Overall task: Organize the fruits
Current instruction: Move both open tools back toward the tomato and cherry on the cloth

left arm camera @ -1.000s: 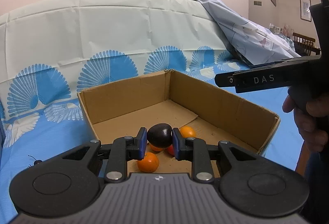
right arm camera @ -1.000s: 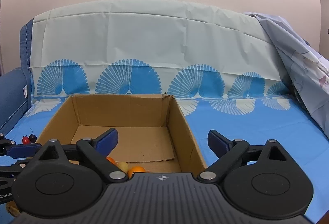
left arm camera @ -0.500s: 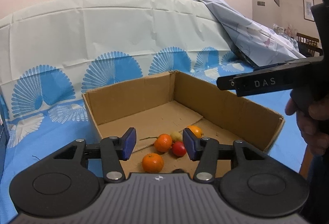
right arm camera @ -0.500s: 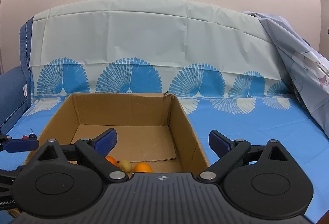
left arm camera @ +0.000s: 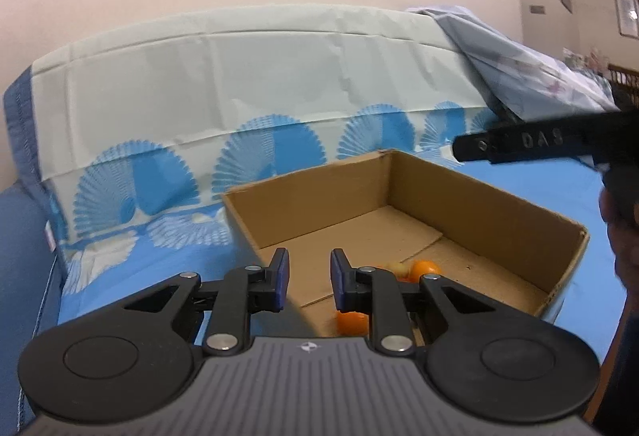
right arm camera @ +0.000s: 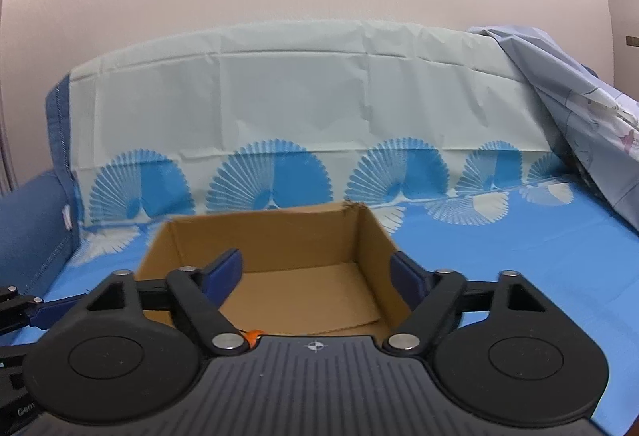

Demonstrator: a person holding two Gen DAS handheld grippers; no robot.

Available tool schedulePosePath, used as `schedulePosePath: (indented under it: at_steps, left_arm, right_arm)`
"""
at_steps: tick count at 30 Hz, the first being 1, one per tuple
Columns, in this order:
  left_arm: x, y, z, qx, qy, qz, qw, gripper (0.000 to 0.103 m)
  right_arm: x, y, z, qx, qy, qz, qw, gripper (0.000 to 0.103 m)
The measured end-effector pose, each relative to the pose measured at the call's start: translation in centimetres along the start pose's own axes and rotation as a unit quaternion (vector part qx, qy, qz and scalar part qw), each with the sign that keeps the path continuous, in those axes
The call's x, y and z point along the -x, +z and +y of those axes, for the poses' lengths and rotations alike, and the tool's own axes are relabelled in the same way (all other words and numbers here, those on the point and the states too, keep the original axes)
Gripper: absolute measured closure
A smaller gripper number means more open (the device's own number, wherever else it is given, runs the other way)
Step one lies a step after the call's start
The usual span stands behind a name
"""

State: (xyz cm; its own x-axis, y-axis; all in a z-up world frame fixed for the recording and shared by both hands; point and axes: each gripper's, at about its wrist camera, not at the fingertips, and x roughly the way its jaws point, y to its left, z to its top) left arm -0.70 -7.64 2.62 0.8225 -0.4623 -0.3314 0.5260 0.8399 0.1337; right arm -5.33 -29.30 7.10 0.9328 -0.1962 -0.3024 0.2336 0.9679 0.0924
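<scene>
The jaws of the left gripper (left arm camera: 306, 278) are closing with nothing between them, above the near edge of the cardboard box (left arm camera: 471, 204). The jaws of the right gripper (right arm camera: 315, 272) are also closing, empty and still wide apart. Oranges (left arm camera: 426, 269) and a small yellow fruit (left arm camera: 399, 268) lie inside the box on its floor.

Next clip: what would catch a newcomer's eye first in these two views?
The open cardboard box sits mid-frame on a bright blue cloth printed with fan shapes. A few oranges and a pale fruit lie near the box's front edge, partly hidden behind the left hand-held gripper, whose jaws are closing on nothing. The right hand-held gripper is also closing and empty.
</scene>
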Motion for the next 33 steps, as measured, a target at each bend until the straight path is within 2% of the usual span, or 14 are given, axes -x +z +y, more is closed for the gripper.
schedulePosePath:
  at_steps: [1,4,8,10,11,12,13,14,15,18,19,20,25,33]
  left_arm:
    - [0.3,0.2,0.7,0.007,-0.002,0.001,1.0,0.078]
    - [0.5,1.1,3.2,0.011,-0.002,0.016,0.9998,0.078]
    - [0.9,1.7,6.9,0.0,0.026,0.019,0.9995,0.078]
    - [1.1,0.9,9.2,0.019,0.041,0.02,0.9988,0.078]
    - [1.0,0.5,10.3,0.046,0.053,0.026,0.9972,0.08]
    - [0.9,0.4,12.0,0.091,0.066,0.035,0.993,0.082]
    - [1.2,0.4,13.5,0.135,0.073,0.026,0.9878,0.082]
    - [1.4,0.1,15.1,0.183,0.075,0.021,0.98,0.082]
    - [1.5,-0.4,16.7,0.235,0.083,0.023,0.9681,0.082]
    - [1.1,-1.7,19.8,0.33,0.096,0.04,0.9383,0.082]
    - [0.8,-1.9,20.2,0.344,0.095,0.048,0.933,0.082]
    - [0.4,-2.1,20.4,0.348,0.097,0.057,0.9307,0.082]
    - [-2.3,-2.3,20.7,0.32,0.115,0.11,0.9341,0.082]
    - [-6.4,-4.3,21.1,0.312,0.117,0.175,0.9264,0.081]
  right_arm:
    - [0.1,0.0,0.4,-0.003,0.005,-0.001,1.0,0.041]
    - [0.4,0.0,1.7,-0.003,0.025,-0.003,1.0,0.056]
    - [0.5,-0.2,3.6,0.007,0.047,-0.002,0.999,0.058]
    - [0.5,-0.4,4.5,0.014,0.059,0.002,0.998,0.058]
    - [0.4,-0.6,5.1,0.02,0.065,0.003,0.998,0.058]
    - [0.4,-0.7,5.6,0.026,0.071,0.005,0.997,0.058]
    - [0.4,-0.8,6.1,0.032,0.078,0.006,0.996,0.058]
    - [0.4,-0.9,6.6,0.038,0.085,0.008,0.996,0.058]
    - [0.4,-1.1,7.1,0.043,0.091,0.01,0.995,0.058]
    - [0.2,-1.3,8.6,0.055,0.113,0.014,0.992,0.058]
    - [0.0,-1.4,9.1,0.059,0.121,0.016,0.991,0.058]
    - [-0.1,-1.4,9.5,0.062,0.129,0.017,0.99,0.058]
    - [-0.9,-1.5,11.1,0.055,0.166,0.026,0.984,0.058]
    - [-3.3,-1.6,13.3,0.01,0.205,0.045,0.978,0.058]
